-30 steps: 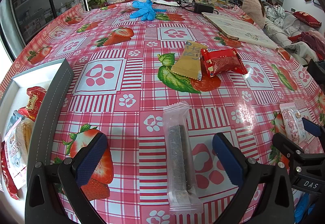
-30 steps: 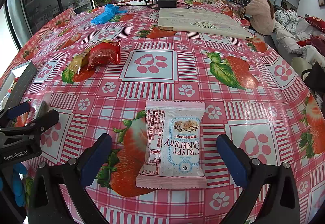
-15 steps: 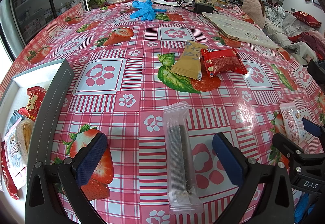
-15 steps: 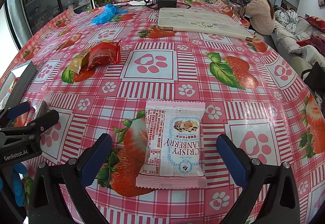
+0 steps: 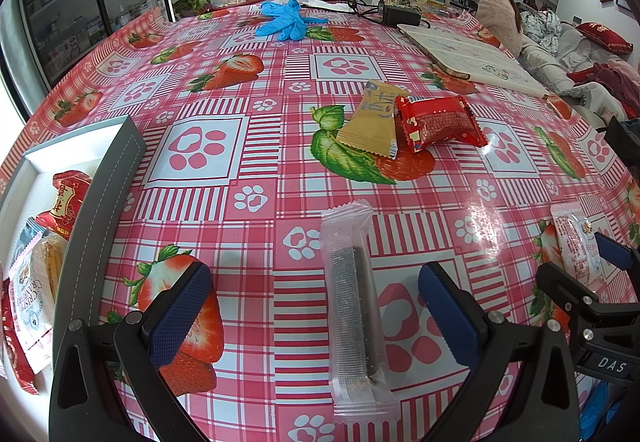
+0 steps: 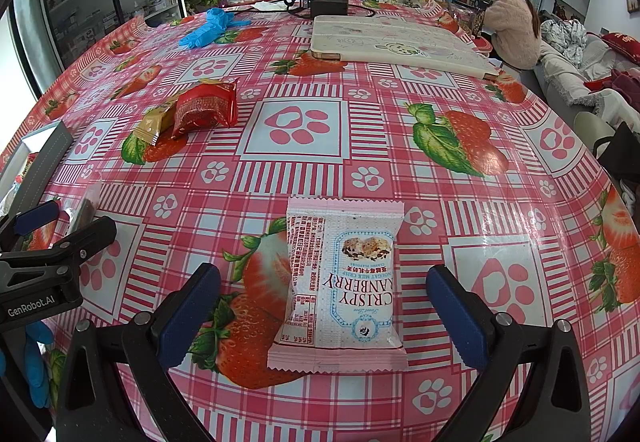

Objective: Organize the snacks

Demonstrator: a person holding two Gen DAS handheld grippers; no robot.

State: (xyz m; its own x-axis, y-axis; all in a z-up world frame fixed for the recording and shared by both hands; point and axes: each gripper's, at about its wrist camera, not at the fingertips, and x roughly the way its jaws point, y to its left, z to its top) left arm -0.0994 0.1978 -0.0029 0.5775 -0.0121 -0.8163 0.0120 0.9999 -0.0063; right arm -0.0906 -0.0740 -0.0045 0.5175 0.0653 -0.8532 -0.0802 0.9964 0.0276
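My left gripper [image 5: 316, 316] is open, its blue pads either side of a clear-wrapped dark snack bar [image 5: 354, 306] lying on the tablecloth. My right gripper [image 6: 324, 316] is open around a pink Crispy Cranberry packet [image 6: 340, 286], which also shows at the right in the left wrist view [image 5: 574, 242]. A yellow packet [image 5: 374, 121] and a red packet [image 5: 438, 121] lie together farther back. A grey-rimmed white box [image 5: 100, 201] at the left holds several snack packets [image 5: 66, 201].
Blue gloves [image 5: 286, 19] lie at the far side of the strawberry-print table [image 5: 240, 201]. A cream board [image 6: 396, 43] and a black adapter with cable [image 6: 328, 5] sit at the back right. A person [image 6: 514, 29] sits beyond the table.
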